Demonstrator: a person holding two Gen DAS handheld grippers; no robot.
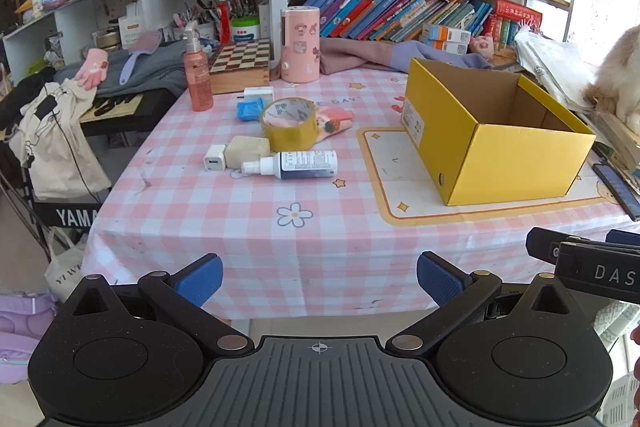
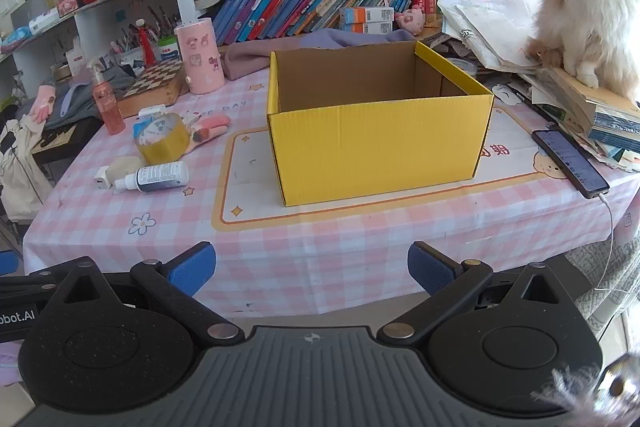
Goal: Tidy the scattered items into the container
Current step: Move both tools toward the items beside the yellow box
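An open yellow cardboard box (image 1: 516, 163) (image 2: 380, 147) stands empty on the pink checked tablecloth. Left of it lie scattered items: a white spray bottle (image 1: 296, 165) (image 2: 158, 177), a yellow tape roll (image 1: 290, 123) (image 2: 162, 139), a white charger cube (image 1: 215, 157) (image 2: 101, 179), a beige block (image 1: 248, 151), a blue item (image 1: 249, 109) and a pink glove (image 1: 338, 119) (image 2: 210, 127). My left gripper (image 1: 319, 279) is open and empty, before the table's front edge. My right gripper (image 2: 312, 269) is open and empty, facing the box.
A pink pump bottle (image 1: 197, 75), a chessboard box (image 1: 240, 65) and a pink cylinder (image 1: 300, 43) stand at the back. A phone (image 2: 570, 157) with a cable lies right of the box. A fluffy cat (image 2: 588, 7) sits on stacked books at the right.
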